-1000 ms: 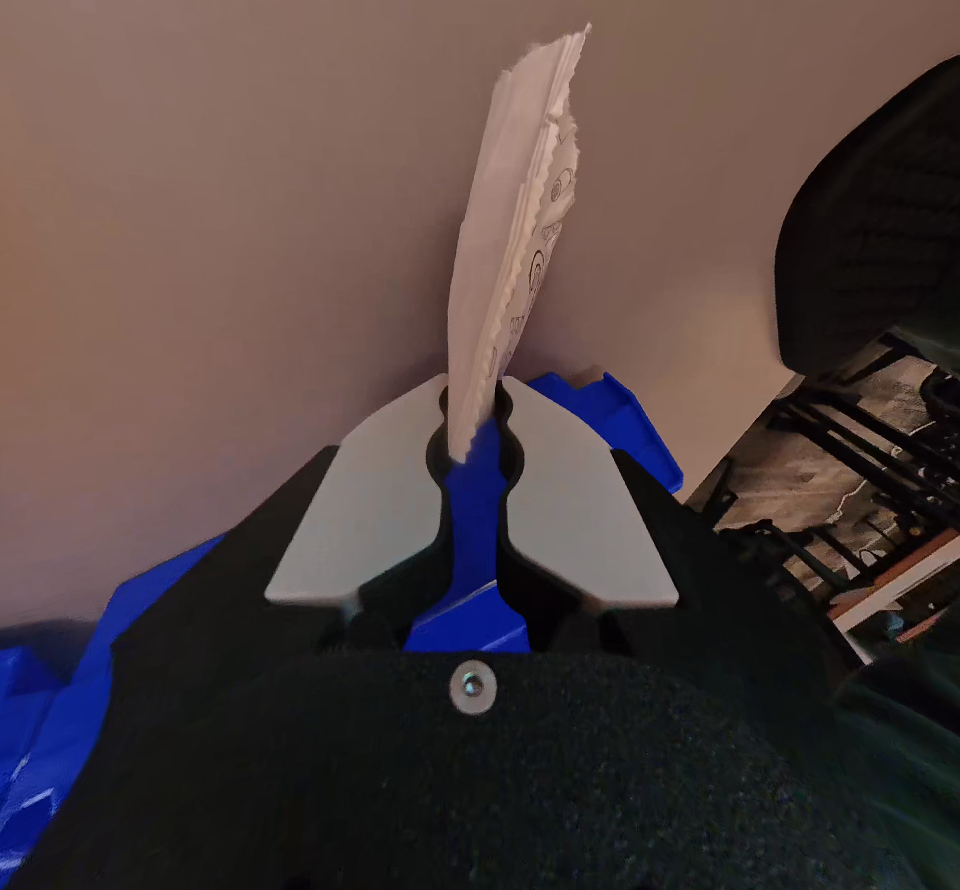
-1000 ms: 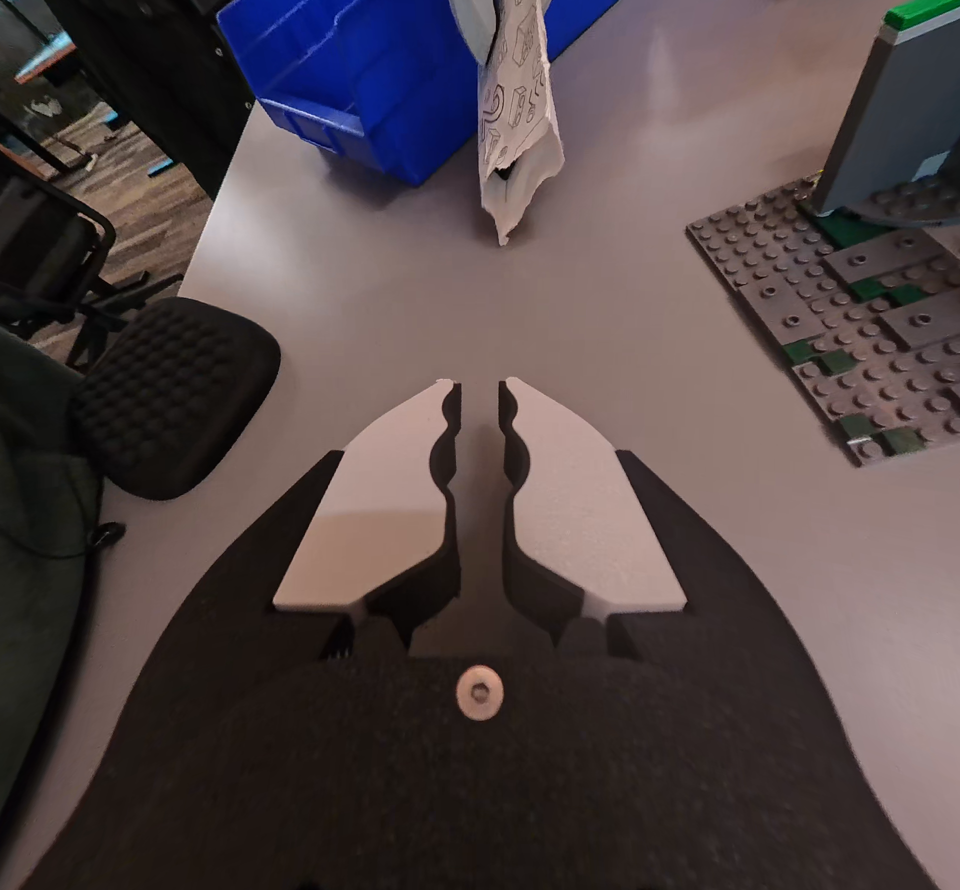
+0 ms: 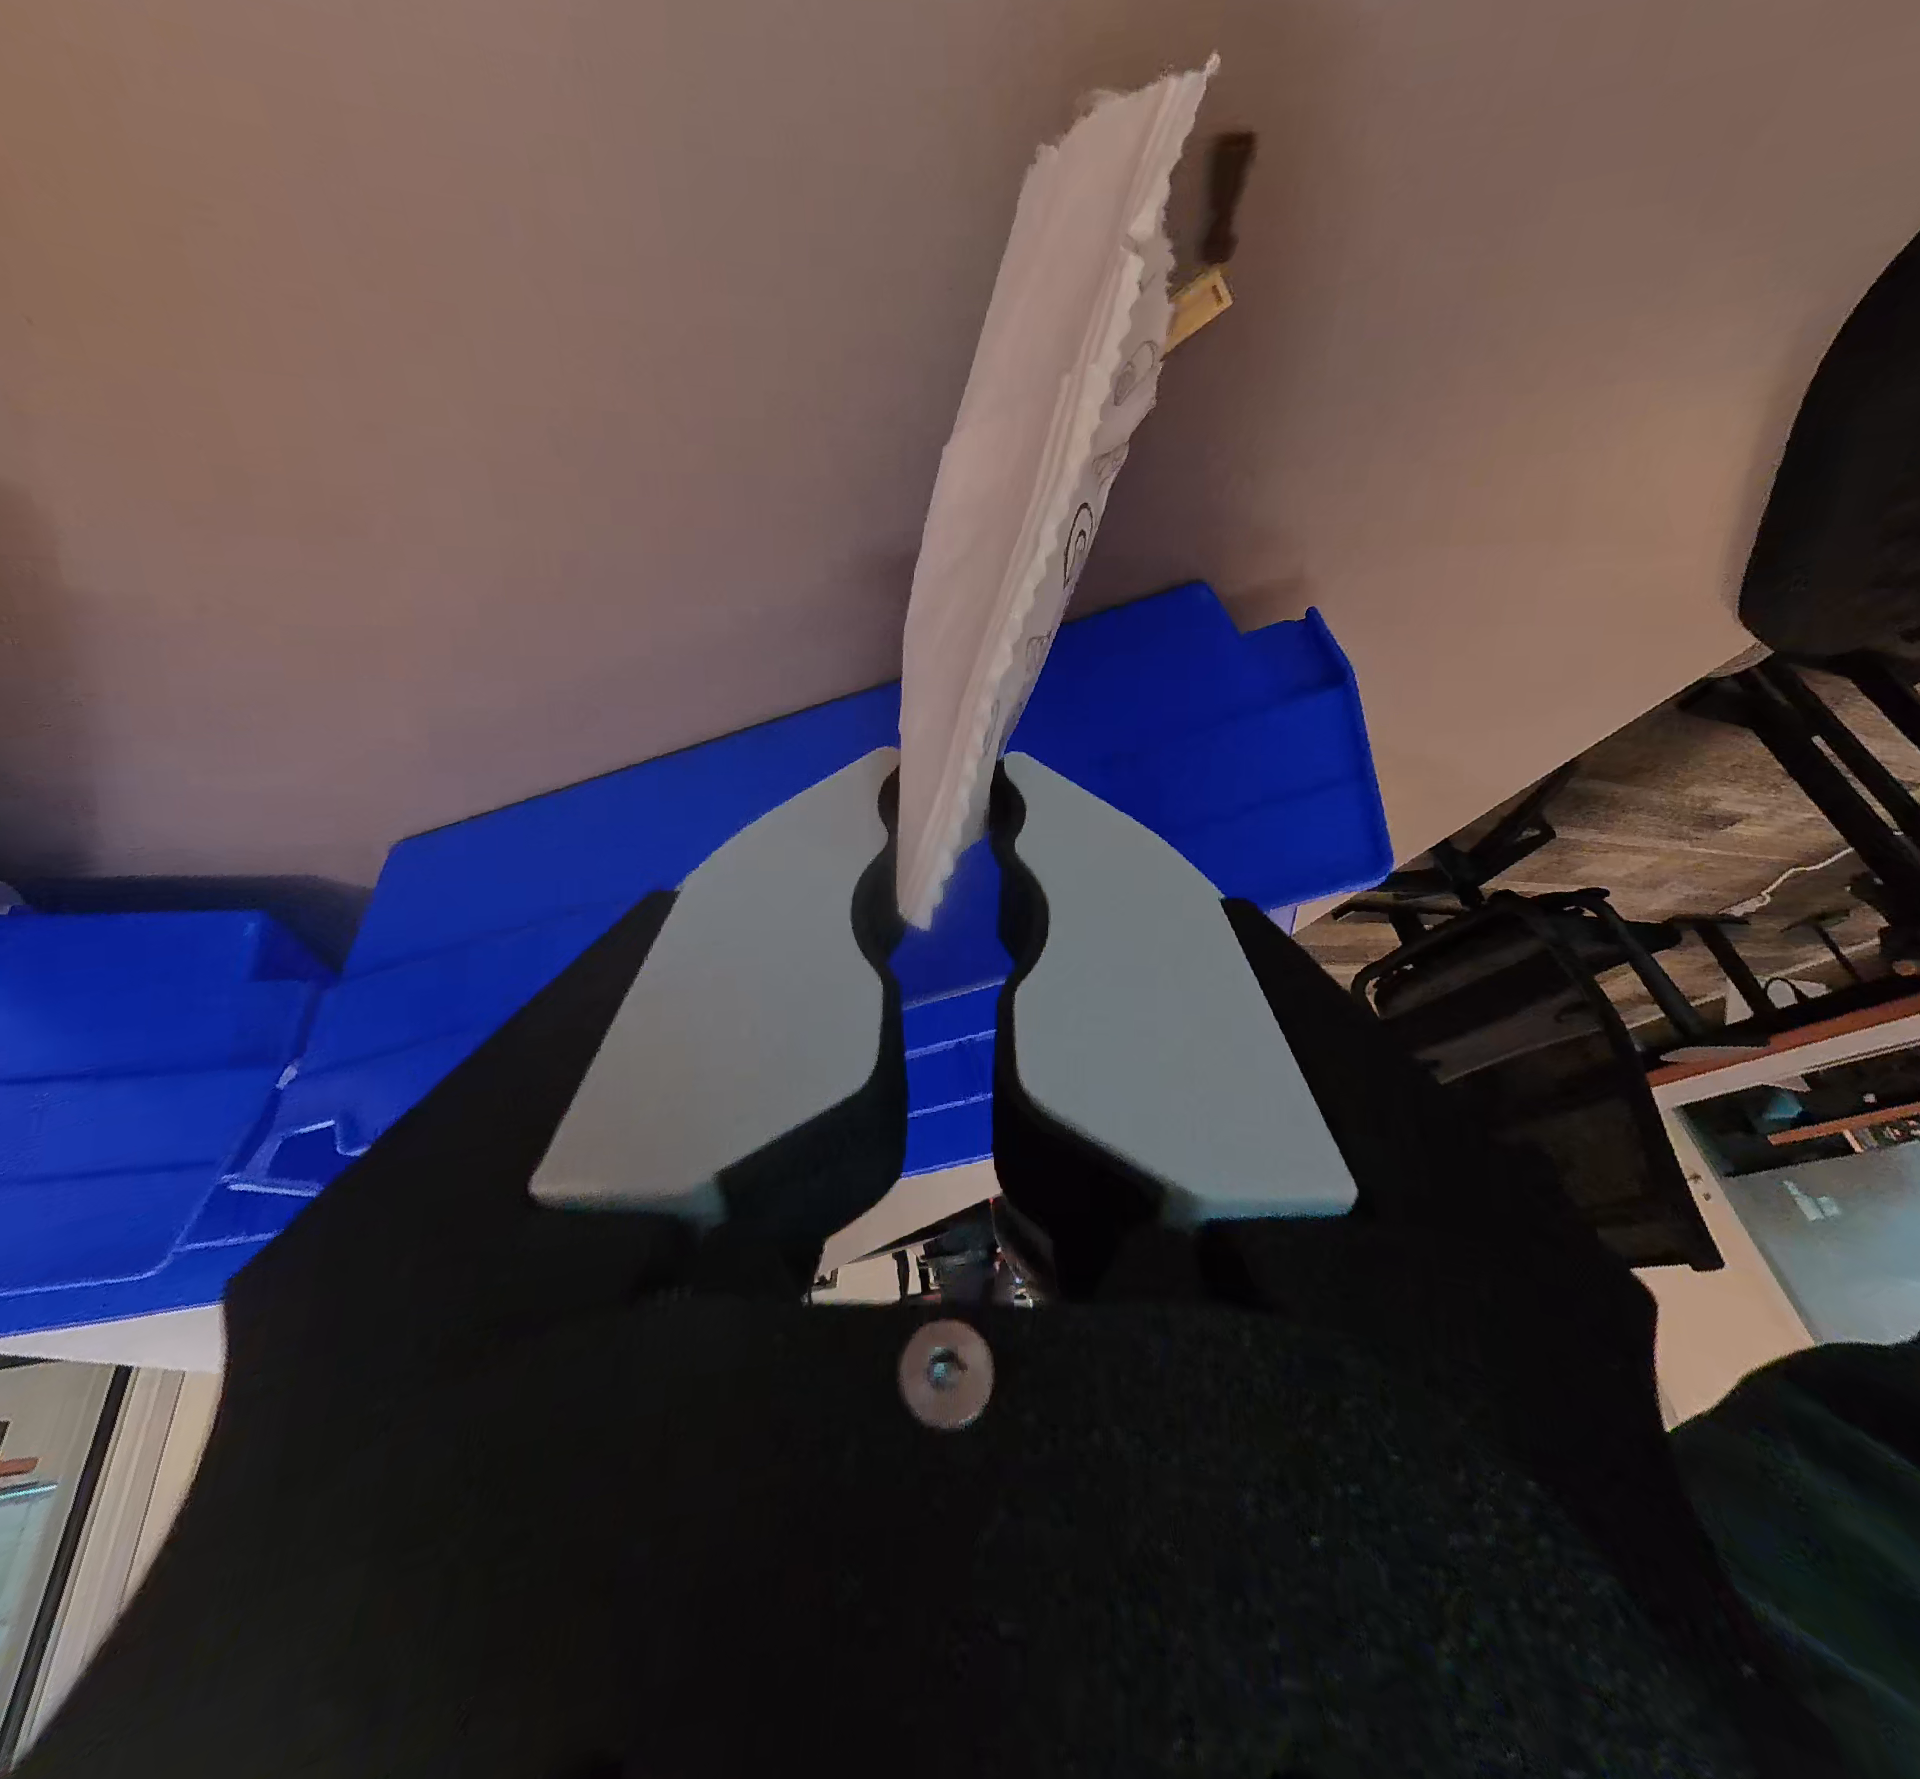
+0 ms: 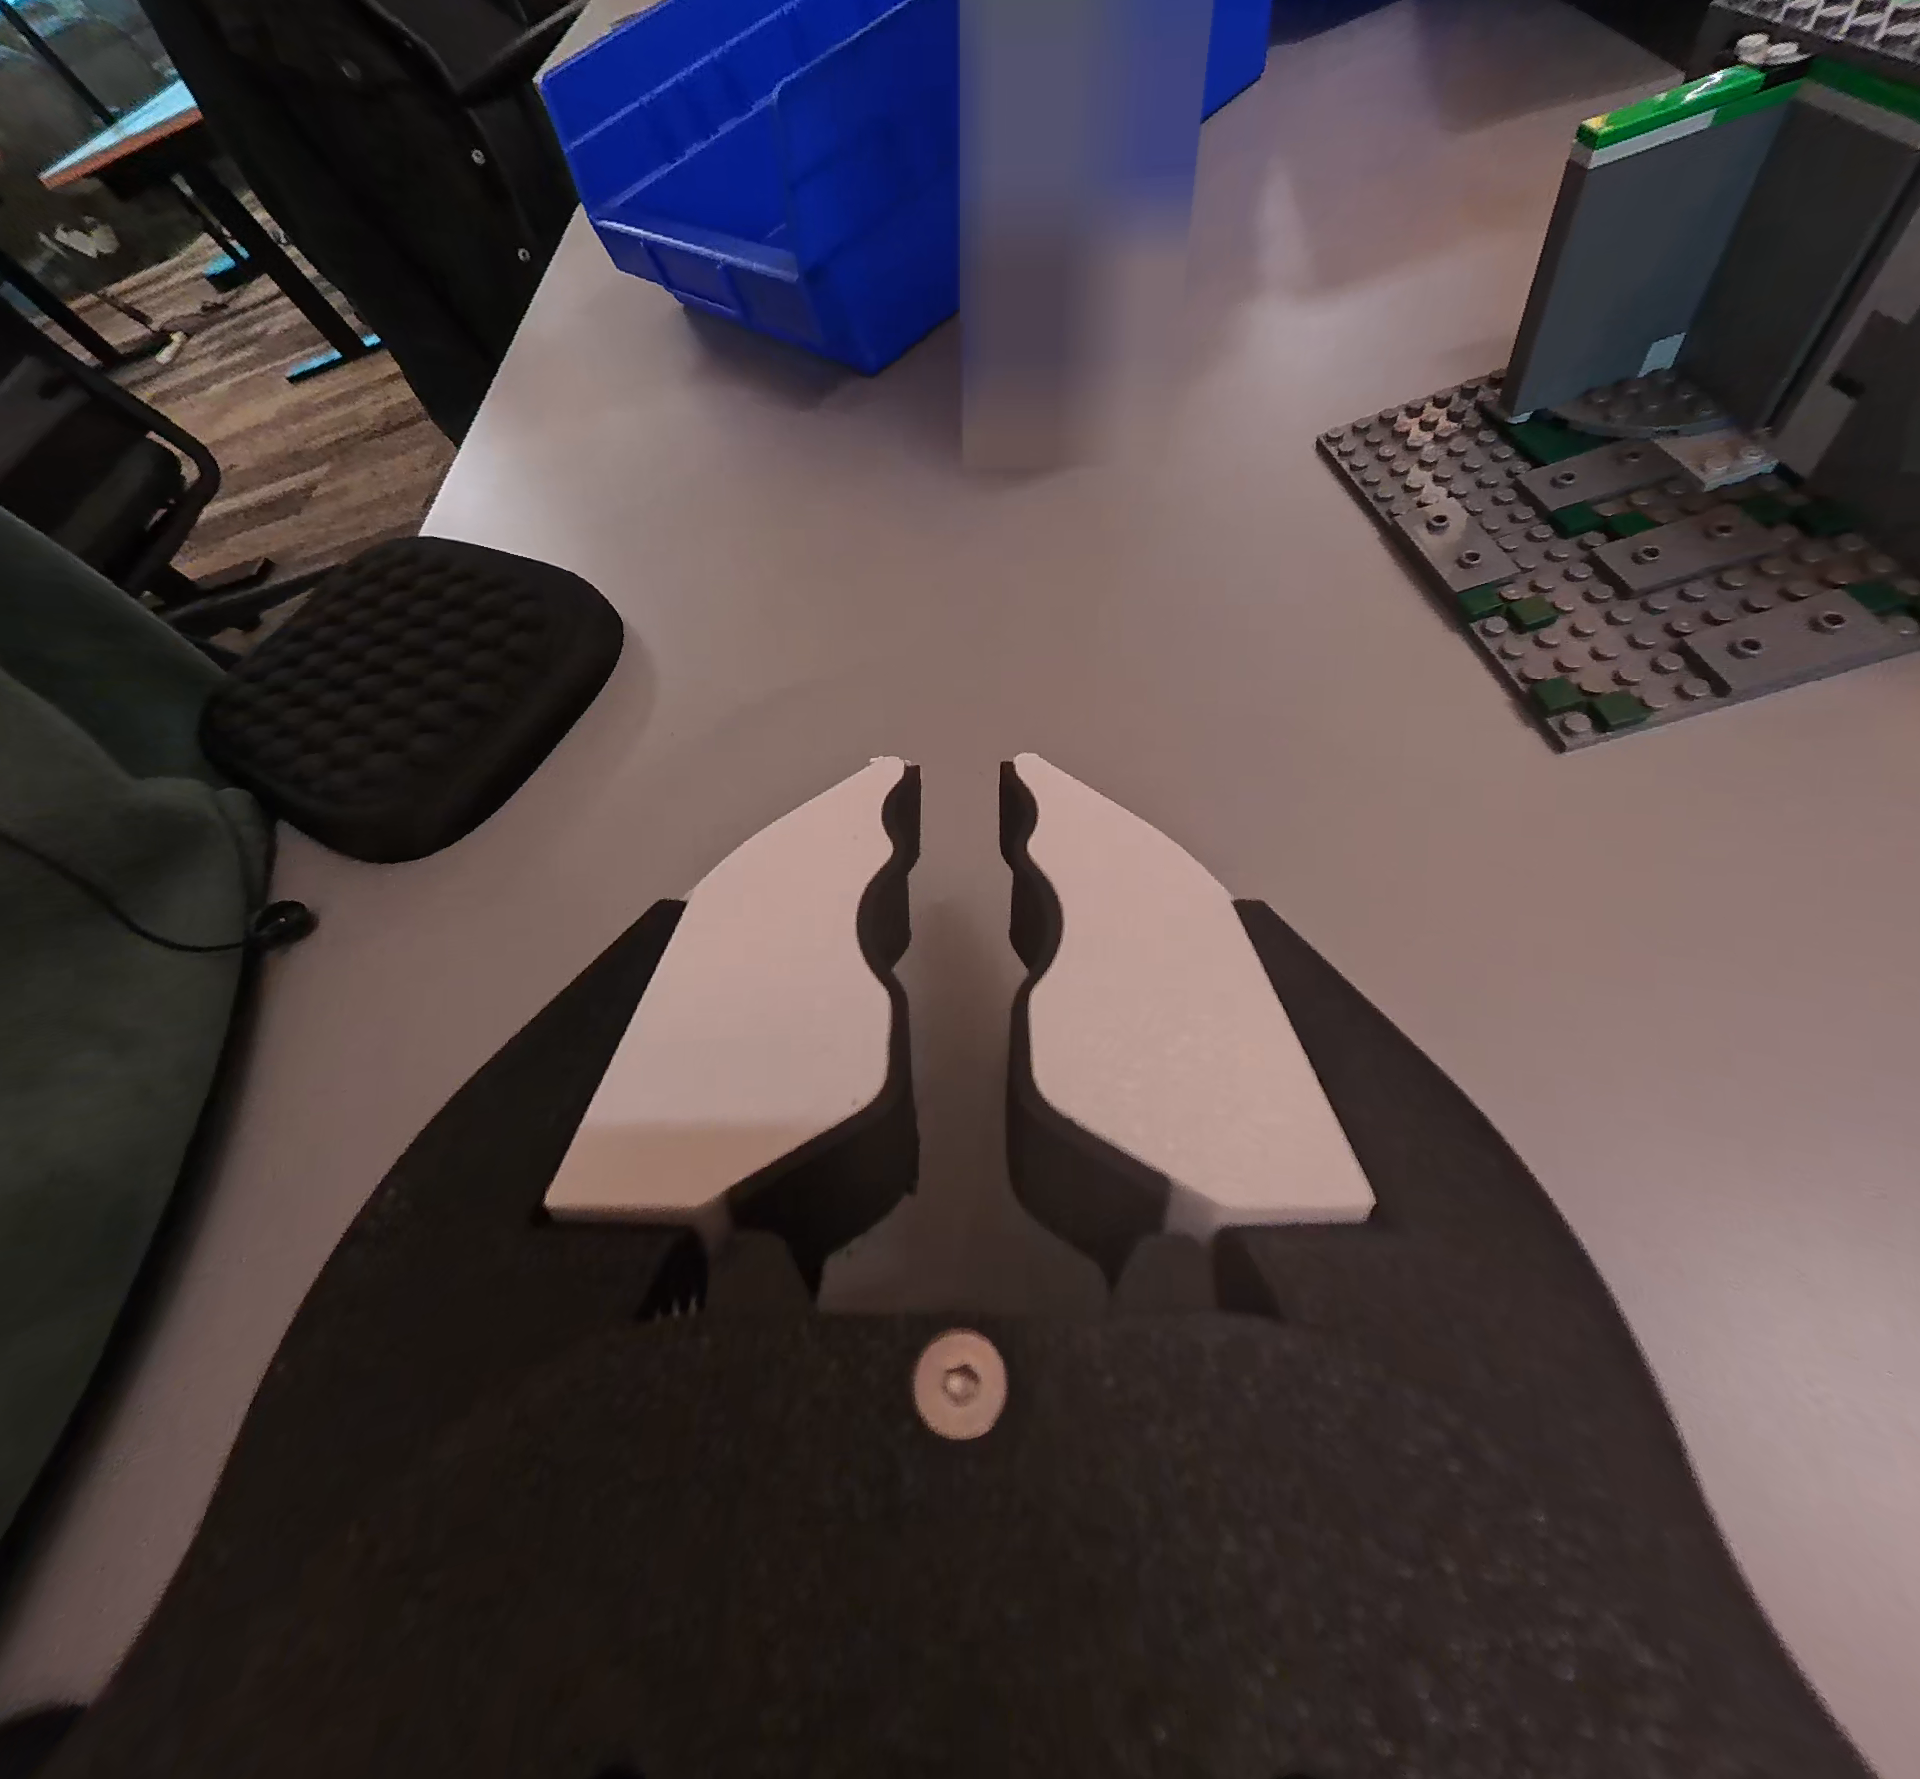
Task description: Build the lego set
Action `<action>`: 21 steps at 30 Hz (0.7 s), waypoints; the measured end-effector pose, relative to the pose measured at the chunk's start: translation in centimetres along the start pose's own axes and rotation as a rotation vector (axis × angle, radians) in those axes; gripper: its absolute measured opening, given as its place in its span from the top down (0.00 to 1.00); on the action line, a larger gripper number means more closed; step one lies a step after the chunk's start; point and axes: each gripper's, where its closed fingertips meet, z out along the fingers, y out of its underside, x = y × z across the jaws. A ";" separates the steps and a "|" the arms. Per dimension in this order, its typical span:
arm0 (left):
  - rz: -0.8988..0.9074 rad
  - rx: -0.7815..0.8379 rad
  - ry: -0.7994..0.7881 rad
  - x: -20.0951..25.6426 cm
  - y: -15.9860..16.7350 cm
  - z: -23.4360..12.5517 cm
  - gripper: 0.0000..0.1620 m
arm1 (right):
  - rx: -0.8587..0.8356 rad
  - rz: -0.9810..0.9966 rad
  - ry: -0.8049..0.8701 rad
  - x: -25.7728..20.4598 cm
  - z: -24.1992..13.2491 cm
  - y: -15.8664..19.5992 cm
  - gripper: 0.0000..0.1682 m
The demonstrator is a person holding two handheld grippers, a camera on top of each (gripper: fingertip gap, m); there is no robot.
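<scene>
The right gripper (image 4: 958,773) hovers over bare grey worktop (image 4: 1039,607), its jaws a narrow gap apart and holding nothing, with the worktop's left edge and a black chair (image 4: 410,690) close on its left. The partly built lego set (image 4: 1652,566) stands toward the right edge, well clear of those jaws, and a blue bin (image 4: 769,129) sits by the far left corner. The left gripper (image 3: 943,773) pinches a torn white paper bag (image 3: 1039,482) (two small loose pieces (image 3: 1210,275) beside it) above the bin (image 3: 1195,721)

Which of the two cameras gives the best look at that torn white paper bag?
The left wrist view: the paper bag stands pinched in the left gripper, torn edge clear. The right wrist view shows only a blurred patch there.
</scene>
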 end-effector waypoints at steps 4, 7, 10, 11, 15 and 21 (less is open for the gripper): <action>0.001 -0.018 -0.016 0.0 0.1 -0.1 0.92 | -0.003 -0.006 0.004 0.0 0.1 0.0 0.92; 0.004 -0.024 -0.019 0.1 0.1 -0.1 0.92 | -0.005 -0.009 0.006 0.0 0.1 0.1 0.92; 0.001 -0.029 -0.025 0.1 0.1 -0.2 0.92 | -0.006 -0.009 0.005 -0.1 0.1 0.1 0.92; 0.001 -0.030 -0.026 0.1 0.1 -0.2 0.92 | -0.006 -0.009 0.004 -0.1 0.1 0.1 0.92; 0.001 -0.041 -0.021 0.3 0.2 -0.2 0.91 | -0.008 -0.008 0.005 0.0 0.2 0.2 0.92; -0.001 -0.050 -0.018 0.4 0.2 -0.1 0.91 | -0.010 -0.010 0.004 -0.1 0.2 0.2 0.92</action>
